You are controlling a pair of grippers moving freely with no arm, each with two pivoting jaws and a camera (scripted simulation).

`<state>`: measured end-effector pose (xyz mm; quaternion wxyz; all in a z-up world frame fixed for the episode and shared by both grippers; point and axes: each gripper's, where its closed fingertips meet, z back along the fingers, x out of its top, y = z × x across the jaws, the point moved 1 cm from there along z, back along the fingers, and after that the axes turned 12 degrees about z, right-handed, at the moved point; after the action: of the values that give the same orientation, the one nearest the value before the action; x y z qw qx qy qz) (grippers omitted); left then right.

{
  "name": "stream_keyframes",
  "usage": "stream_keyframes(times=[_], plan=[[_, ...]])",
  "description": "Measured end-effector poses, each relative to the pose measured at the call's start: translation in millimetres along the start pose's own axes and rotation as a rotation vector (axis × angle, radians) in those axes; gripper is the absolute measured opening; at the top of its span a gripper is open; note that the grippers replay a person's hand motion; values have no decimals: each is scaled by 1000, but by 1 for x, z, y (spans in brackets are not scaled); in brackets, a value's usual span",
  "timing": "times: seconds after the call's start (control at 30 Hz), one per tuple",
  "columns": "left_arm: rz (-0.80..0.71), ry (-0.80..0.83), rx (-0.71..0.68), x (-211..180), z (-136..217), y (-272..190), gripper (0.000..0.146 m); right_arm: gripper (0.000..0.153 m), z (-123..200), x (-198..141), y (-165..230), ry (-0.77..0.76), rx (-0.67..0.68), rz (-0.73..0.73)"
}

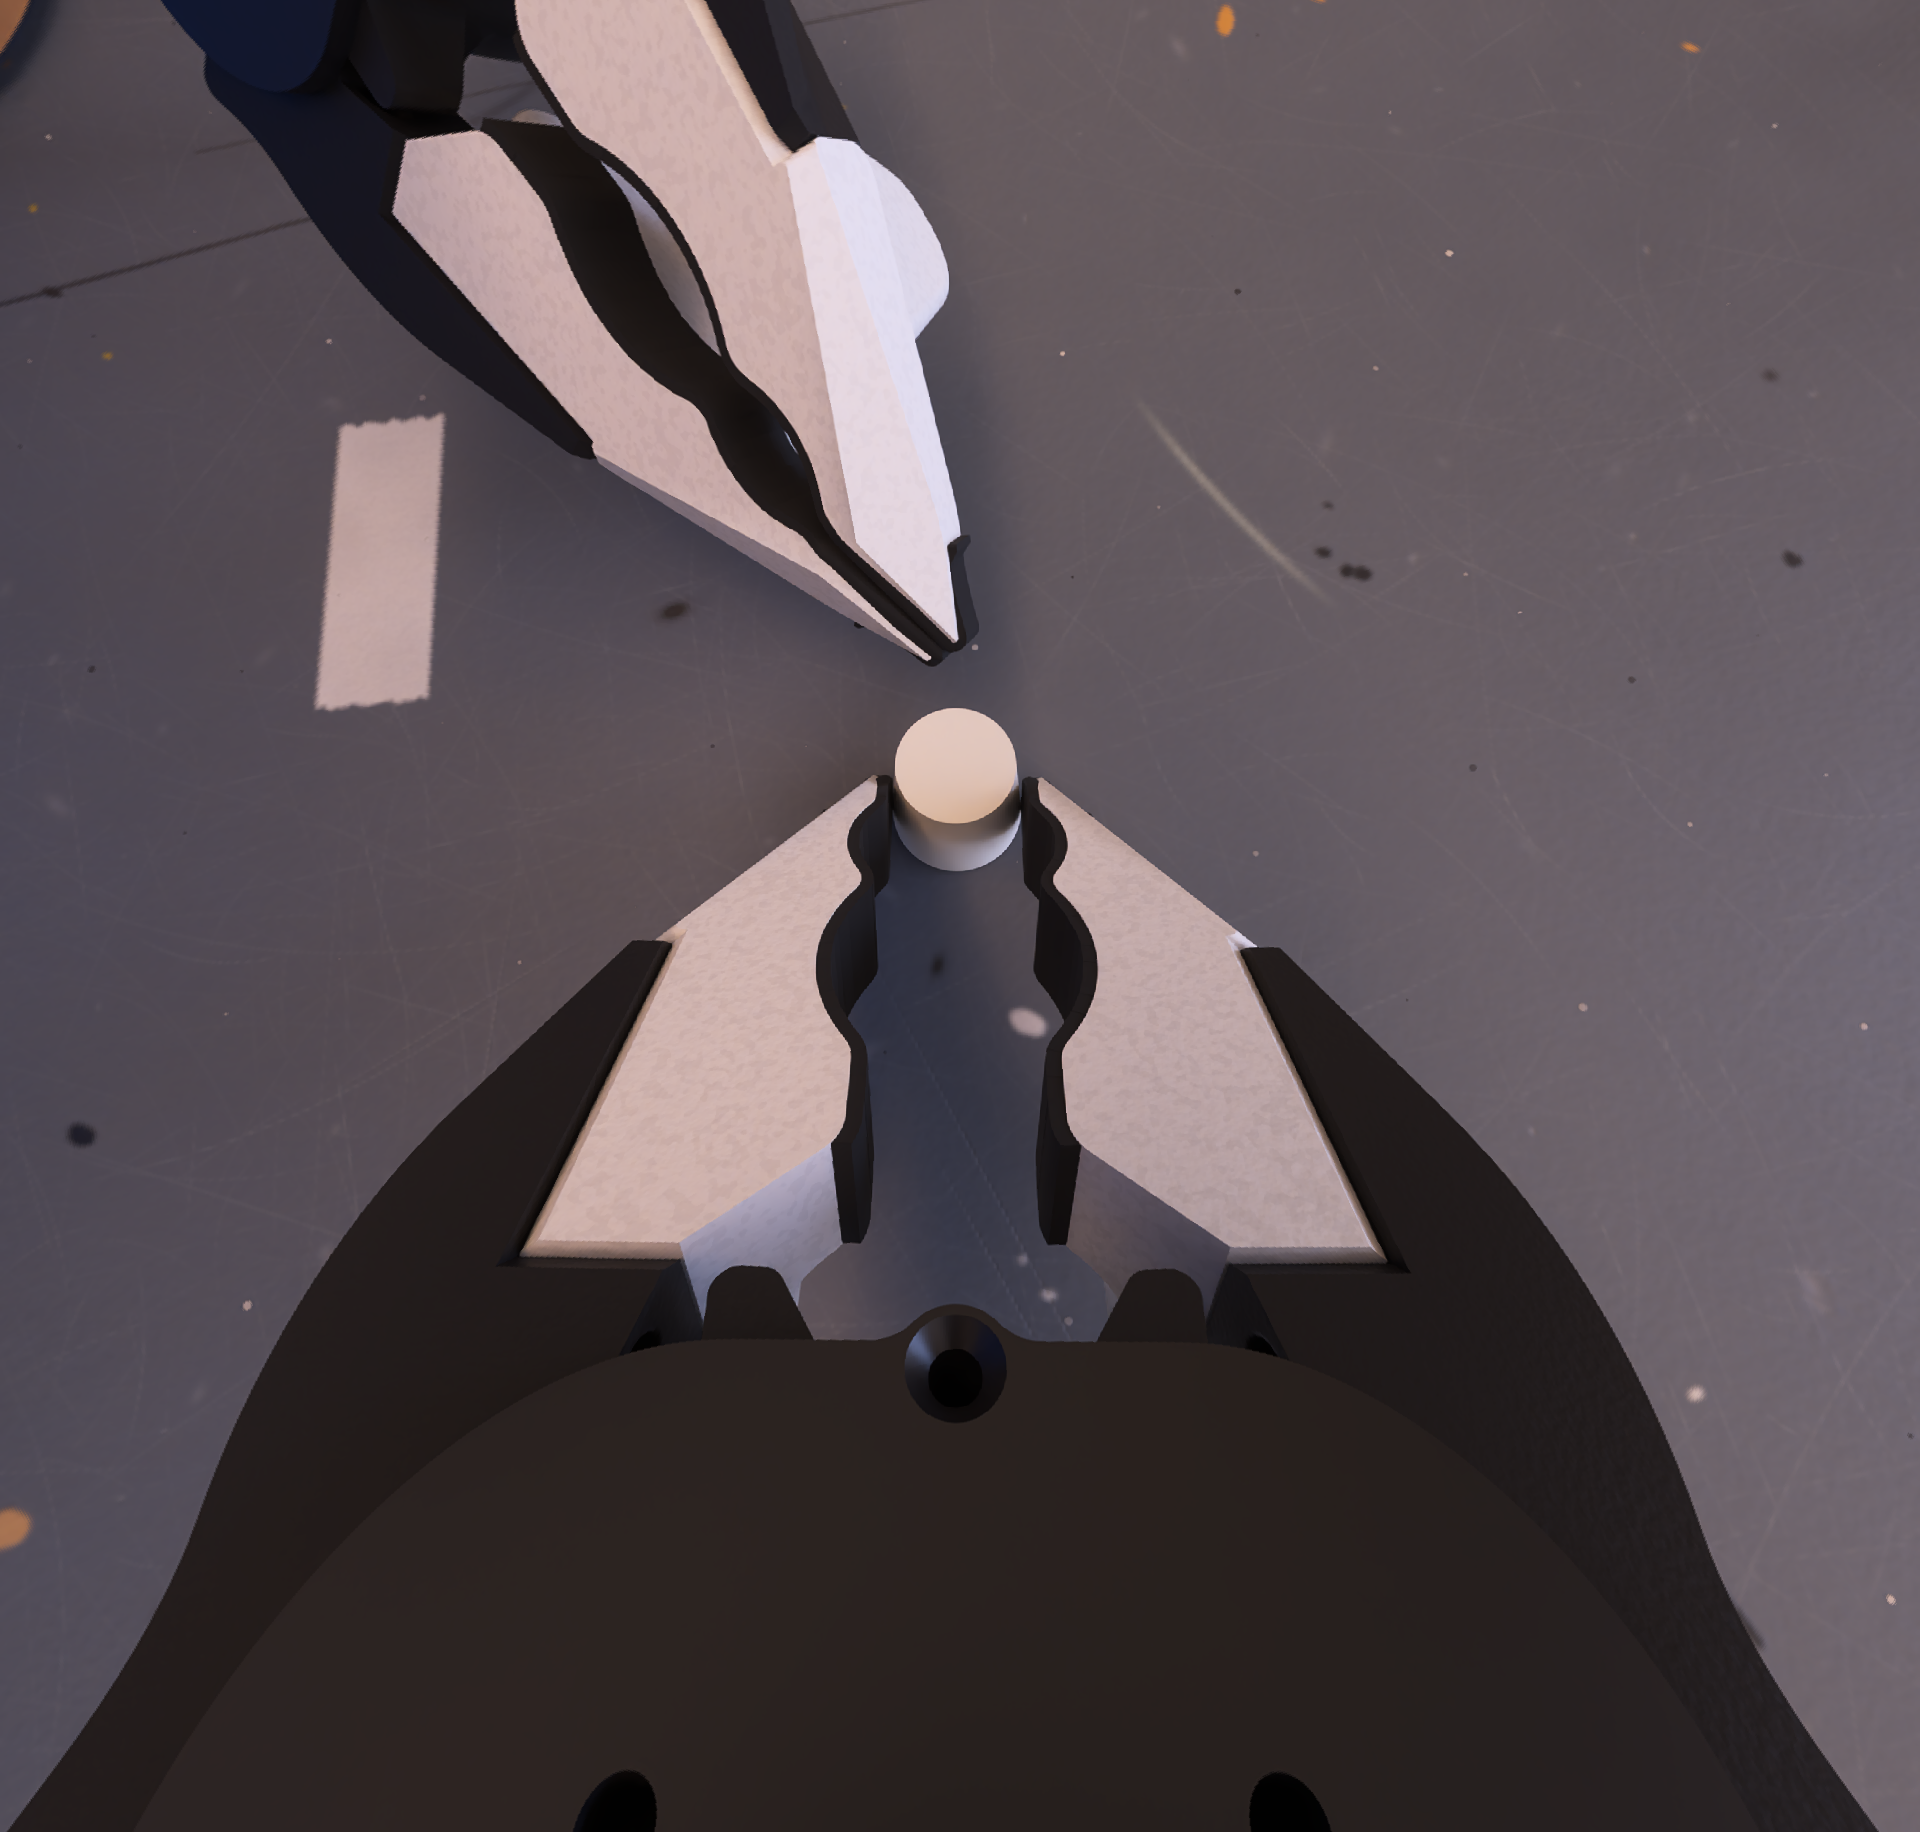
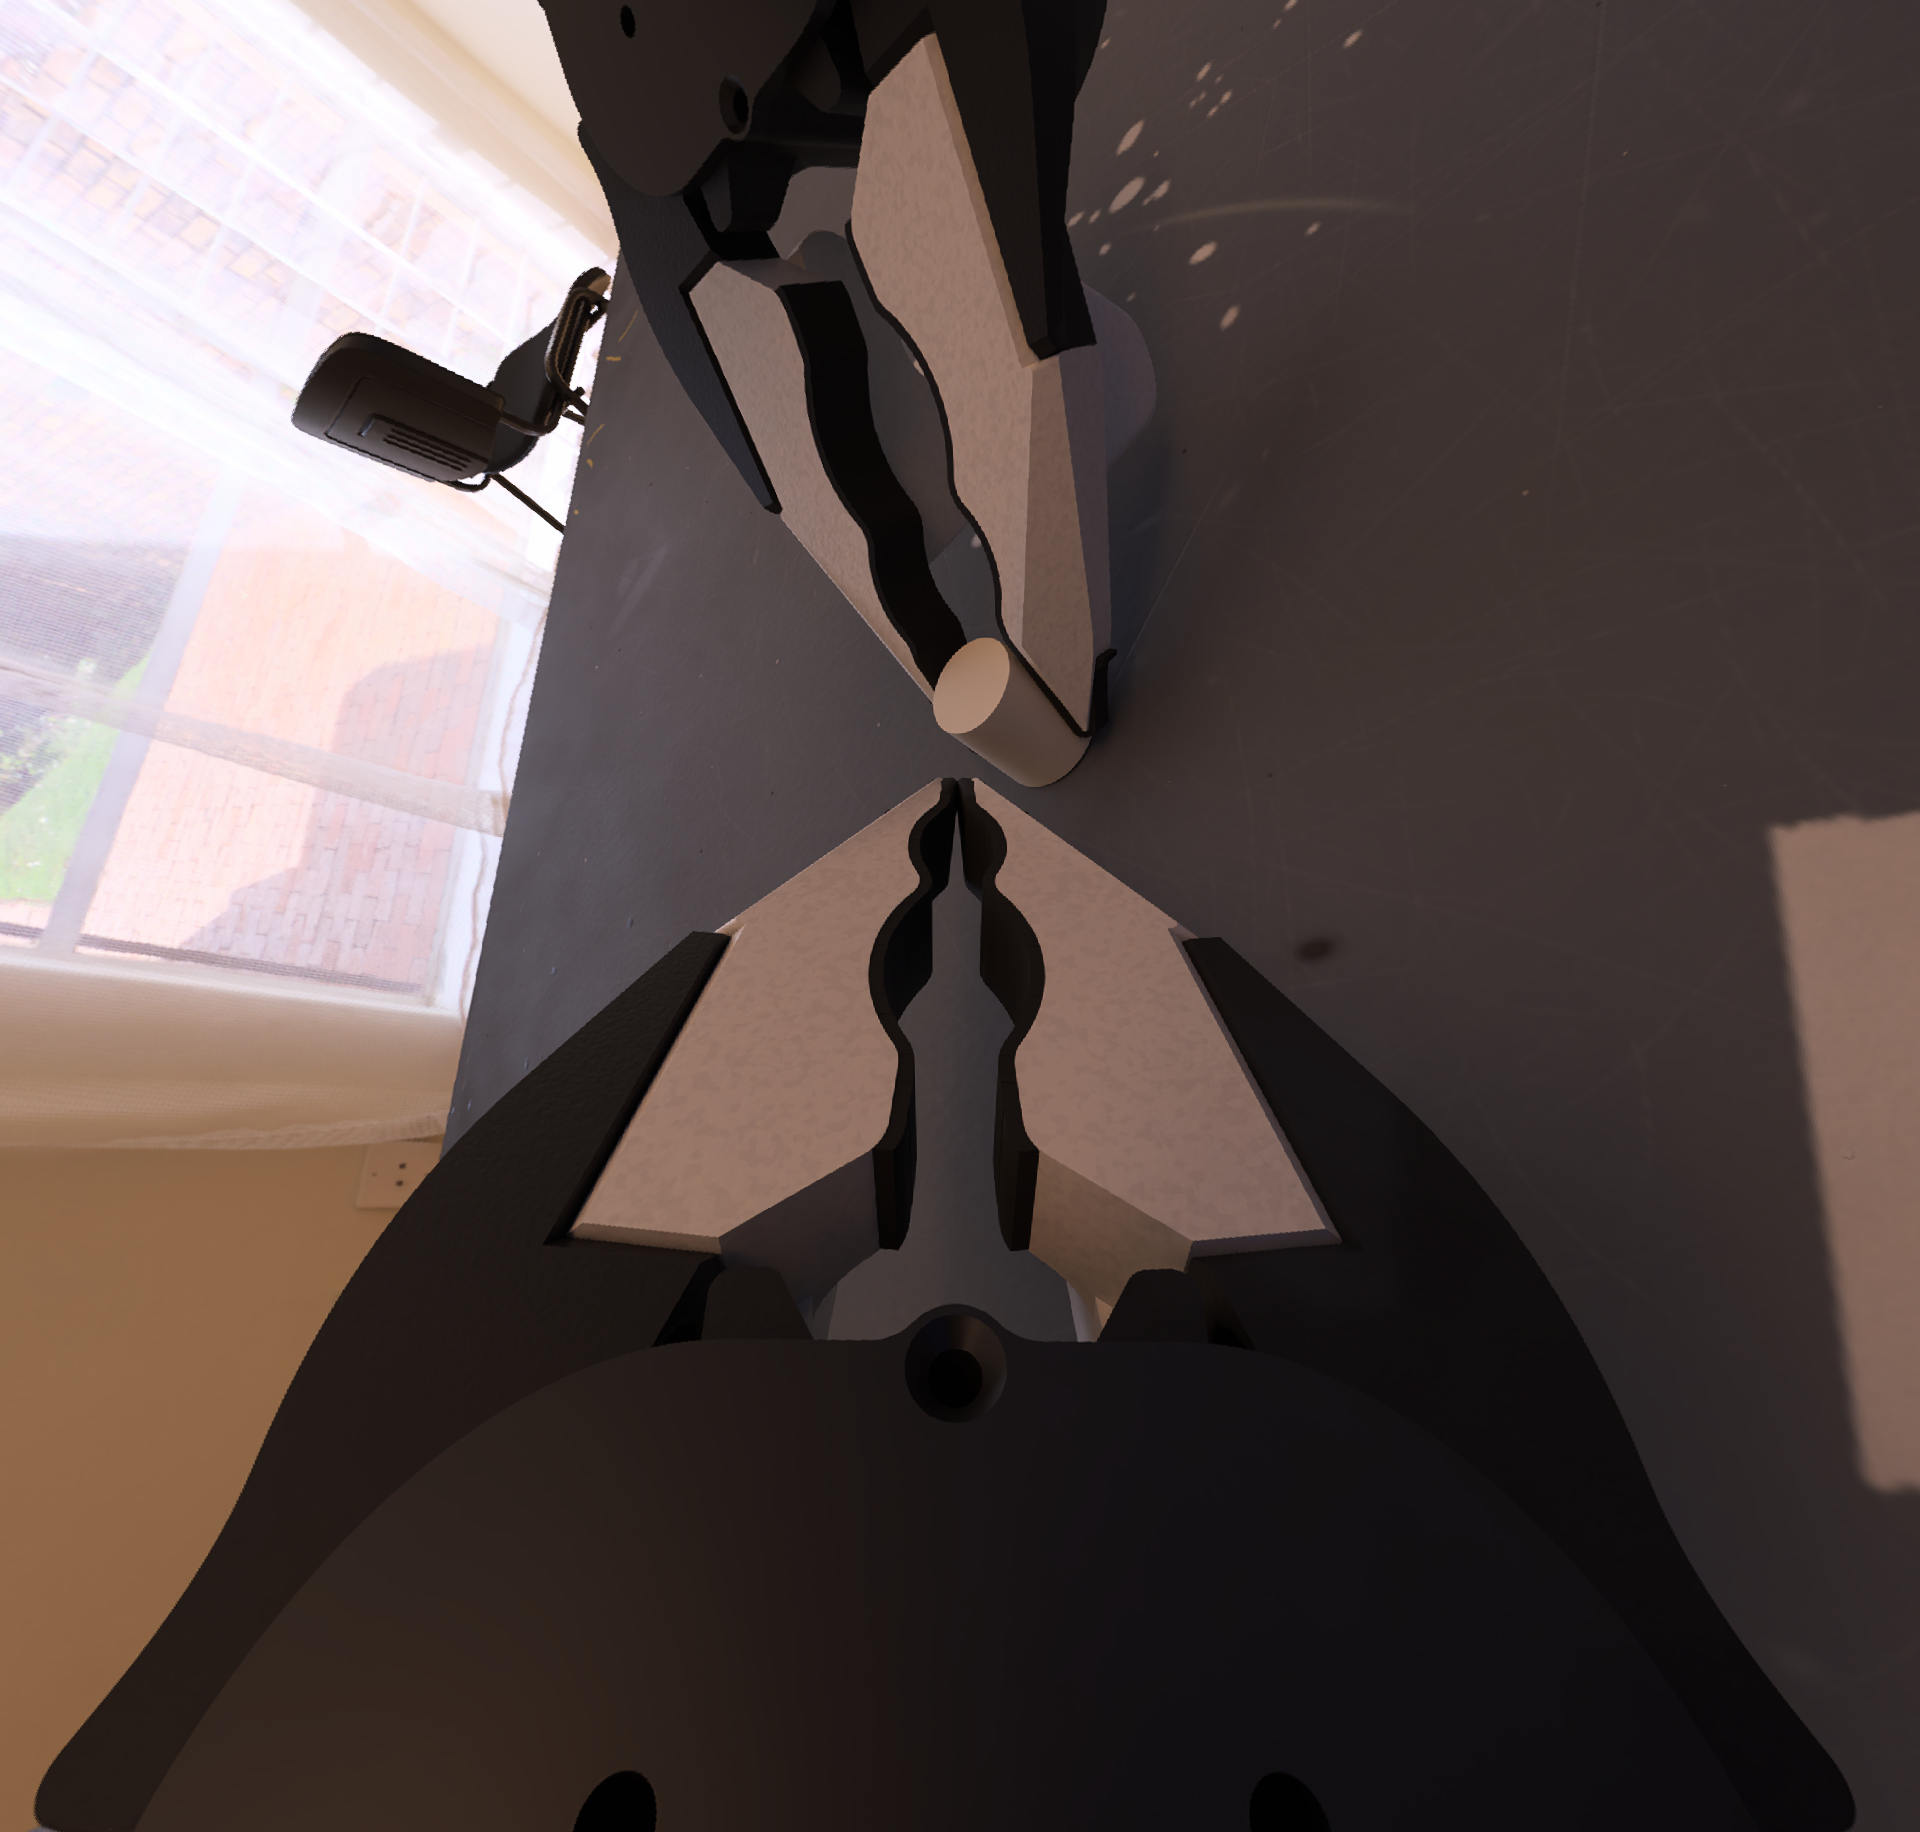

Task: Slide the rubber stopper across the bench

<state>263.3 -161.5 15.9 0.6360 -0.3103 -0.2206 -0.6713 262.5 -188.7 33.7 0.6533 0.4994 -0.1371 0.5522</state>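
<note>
The rubber stopper (image 1: 954, 780) is a small pale cylinder standing upright on the dark grey bench (image 1: 1455, 743). My left gripper (image 1: 956, 797) has its two fingertips against the stopper's sides and is shut on it. My right gripper (image 1: 951, 639) comes in from the far side with its tips pressed together and empty, a short gap from the stopper. In the right wrist view, the right gripper (image 2: 956, 795) is shut just short of the stopper (image 2: 1003, 717), which sits between the tips of the left gripper (image 2: 1023, 712).
A strip of pale tape (image 1: 379, 561) lies on the bench to the left of the stopper; it also shows in the right wrist view (image 2: 1849, 1107). A black clamp-on device (image 2: 416, 411) sits at the bench edge by a bright window (image 2: 208, 432).
</note>
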Motion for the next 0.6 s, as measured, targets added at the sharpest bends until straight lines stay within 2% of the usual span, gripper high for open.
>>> stream_keyframes(times=[0.6], plan=[[-59, 83, -10, 3, -2, 0, 25, 0, 4, -1, -2, -16, -13, -14]])
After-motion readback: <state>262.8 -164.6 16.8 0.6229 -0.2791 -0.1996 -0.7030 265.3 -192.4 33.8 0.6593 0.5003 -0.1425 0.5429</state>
